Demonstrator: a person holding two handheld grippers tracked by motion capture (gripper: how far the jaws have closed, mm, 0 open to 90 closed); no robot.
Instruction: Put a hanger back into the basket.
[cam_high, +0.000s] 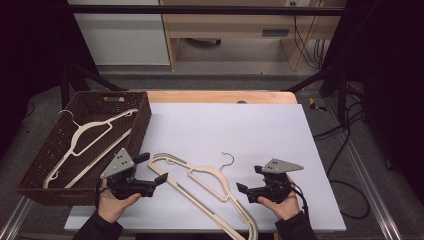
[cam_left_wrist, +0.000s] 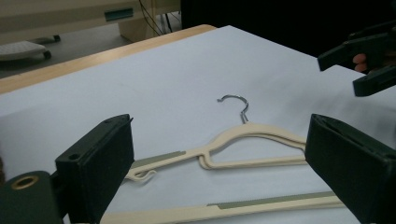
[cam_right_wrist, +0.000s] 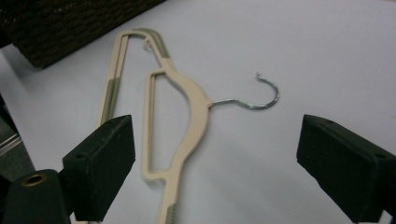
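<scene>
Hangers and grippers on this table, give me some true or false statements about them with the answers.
1. A cream hanger lies flat on the white sheet. True.
2. The brown basket holds no hanger. False: a second hanger lies inside it.
3. The left gripper clamps the hanger. False: its jaws stand open, nothing between the pads.
4. The right gripper is open, beside the hanger. True.
5. The metal hook points toward the far side of the table. True.
</scene>
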